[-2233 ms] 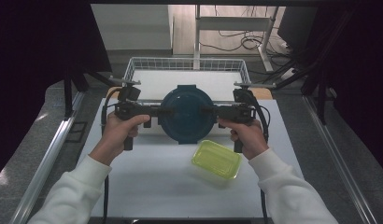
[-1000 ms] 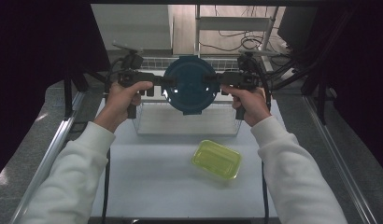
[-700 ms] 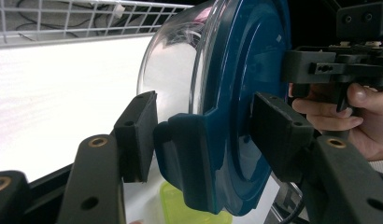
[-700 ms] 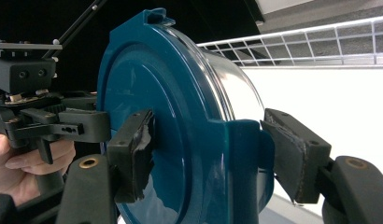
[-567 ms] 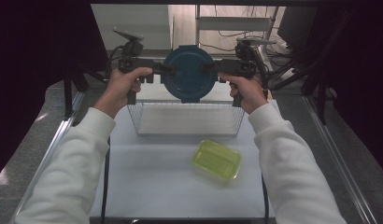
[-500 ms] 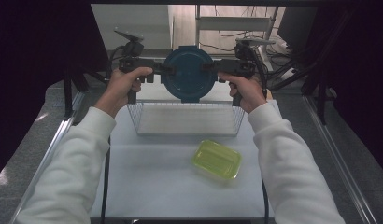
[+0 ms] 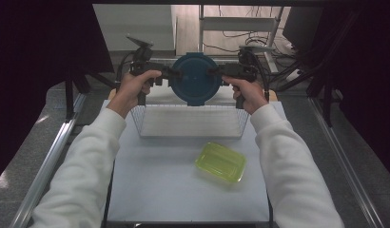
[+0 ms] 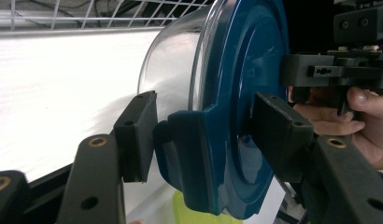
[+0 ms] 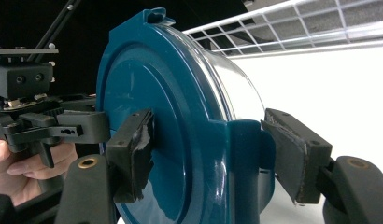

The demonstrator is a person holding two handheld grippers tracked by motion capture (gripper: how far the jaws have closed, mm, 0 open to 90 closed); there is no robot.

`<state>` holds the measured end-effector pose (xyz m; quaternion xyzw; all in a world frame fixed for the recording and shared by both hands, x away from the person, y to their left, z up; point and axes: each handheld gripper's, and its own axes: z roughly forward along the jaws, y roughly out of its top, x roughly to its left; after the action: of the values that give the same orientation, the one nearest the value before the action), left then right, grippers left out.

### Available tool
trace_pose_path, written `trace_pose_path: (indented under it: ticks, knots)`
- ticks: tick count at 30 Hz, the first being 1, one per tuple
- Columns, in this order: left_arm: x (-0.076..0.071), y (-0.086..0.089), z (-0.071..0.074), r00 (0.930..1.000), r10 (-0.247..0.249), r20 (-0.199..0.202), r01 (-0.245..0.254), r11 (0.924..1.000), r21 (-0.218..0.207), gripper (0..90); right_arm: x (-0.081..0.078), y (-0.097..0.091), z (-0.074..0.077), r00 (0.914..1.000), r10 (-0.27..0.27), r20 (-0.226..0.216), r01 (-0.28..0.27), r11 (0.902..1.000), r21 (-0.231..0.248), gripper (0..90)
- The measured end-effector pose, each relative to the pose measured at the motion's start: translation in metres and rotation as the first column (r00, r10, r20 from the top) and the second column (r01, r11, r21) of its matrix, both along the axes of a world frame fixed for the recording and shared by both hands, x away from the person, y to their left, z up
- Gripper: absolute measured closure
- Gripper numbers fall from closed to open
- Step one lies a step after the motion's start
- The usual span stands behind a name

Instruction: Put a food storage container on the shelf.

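Blue-lidded round container (image 7: 196,79) held in the air, lid facing the person, above wire basket (image 7: 190,121).
Left gripper (image 7: 170,74) and right gripper (image 7: 216,73) each pinch a lid clasp on opposite sides; green box (image 7: 220,162) on table.

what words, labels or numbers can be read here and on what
None: no readable text in these views.
The blue lid of the round container held between the left gripper and right gripper is plain moulded plastic.
The green container and wire basket carry no print.
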<state>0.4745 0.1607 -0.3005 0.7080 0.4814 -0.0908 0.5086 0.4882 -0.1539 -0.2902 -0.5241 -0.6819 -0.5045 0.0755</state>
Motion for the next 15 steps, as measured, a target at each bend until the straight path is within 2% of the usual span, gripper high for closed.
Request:
trace_pose_path:
  ticks: [6, 15]
  knots:
    - [0.008, 0.002, -0.005, 0.9998, 0.017, -0.008, -0.017, 0.9995, -0.028, 42.3, 0.007, 0.0, -0.004, 0.9997, -0.014, -0.021, 0.015, 0.9999, 0.006, 35.1]
    - [0.02, 0.005, -0.014, 0.996, 0.055, -0.071, -0.061, 0.9947, -0.082, 42.0, 0.021, 0.0, -0.013, 0.9964, -0.031, -0.08, 0.034, 0.9987, 0.039, 35.7]
